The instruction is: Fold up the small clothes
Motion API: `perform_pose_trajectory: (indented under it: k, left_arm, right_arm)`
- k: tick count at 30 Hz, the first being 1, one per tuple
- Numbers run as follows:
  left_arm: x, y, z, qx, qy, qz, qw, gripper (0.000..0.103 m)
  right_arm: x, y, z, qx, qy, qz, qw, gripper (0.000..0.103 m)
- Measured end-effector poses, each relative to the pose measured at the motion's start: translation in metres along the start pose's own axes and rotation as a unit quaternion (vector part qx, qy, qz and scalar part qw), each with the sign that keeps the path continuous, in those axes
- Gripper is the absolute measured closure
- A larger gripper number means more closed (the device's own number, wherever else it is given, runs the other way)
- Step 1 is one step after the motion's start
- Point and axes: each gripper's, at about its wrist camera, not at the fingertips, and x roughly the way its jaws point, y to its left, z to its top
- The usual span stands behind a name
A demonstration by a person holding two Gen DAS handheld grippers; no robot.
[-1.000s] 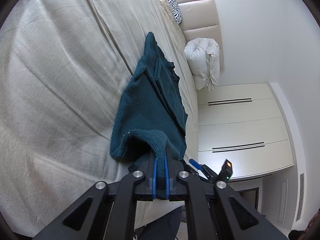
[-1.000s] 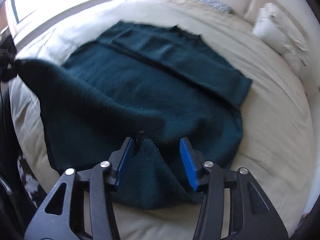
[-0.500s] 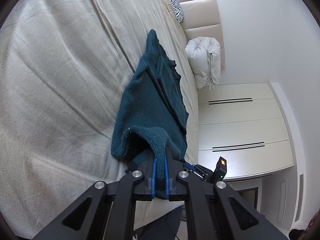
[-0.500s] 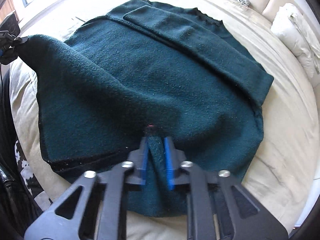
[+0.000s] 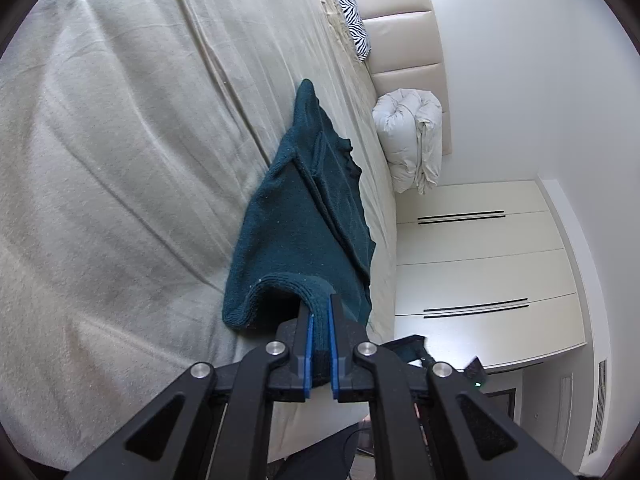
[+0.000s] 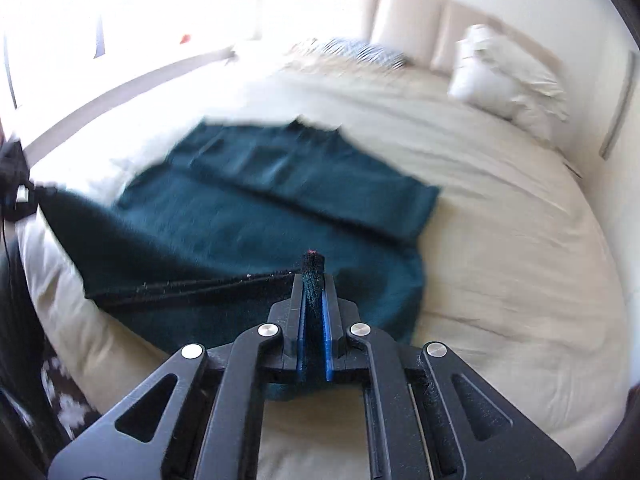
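Motion blur is smearing the dark green sweater [image 6: 256,208] and far pillows [image 6: 508,76] in the right wrist view; the left gripper [image 6: 20,184] is being cut off at the left edge.

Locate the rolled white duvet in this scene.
The rolled white duvet lies at the head of the bed, upper right in the right wrist view, against the padded headboard, right of the zebra-print pillow.

The left wrist view, rolled sideways, looks low along the beige-sheeted bed [image 5: 120,160] toward the far padded headboard. The right wrist view looks down from the near edge. Both share the dark teal knitted sweater [image 5: 304,216] [image 6: 256,208] and the white rolled duvet [image 5: 412,140] [image 6: 504,80].
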Motion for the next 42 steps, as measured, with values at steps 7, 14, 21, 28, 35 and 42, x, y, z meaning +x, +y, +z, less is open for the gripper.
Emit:
perform_pose_trajectory:
  k: [7,14,21,28,35,42]
  left_arm:
    - [-0.005,-0.002,0.001,-0.007,-0.006,-0.004,0.9999,0.098]
    - [-0.006,-0.009,0.003,-0.020,-0.010,-0.027,0.9994,0.098]
    - [-0.007,-0.023,0.017,-0.026,-0.021,-0.050,0.9982,0.098]
    - [-0.001,-0.039,0.039,-0.030,-0.026,-0.068,0.9969,0.098]
    - [0.003,-0.050,0.066,-0.036,-0.050,-0.074,0.9954,0.103]
    - [0.011,-0.057,0.070,0.029,-0.059,-0.010,0.9977,0.103]
  right_arm:
    - [-0.056,-0.037,0.002,0.087,-0.088,-0.031,0.992,0.098]
    - [-0.081,-0.052,-0.004,0.120,-0.130,-0.059,0.982,0.098]
    - [-0.072,-0.053,0.001,0.105,-0.134,-0.086,0.982,0.098]
    - [-0.052,-0.060,0.019,0.092,-0.138,-0.110,0.980,0.098]
    - [-0.019,-0.077,0.035,0.100,-0.134,-0.125,0.978,0.098]
    - [0.014,-0.068,0.046,0.070,-0.123,-0.124,0.982,0.098]
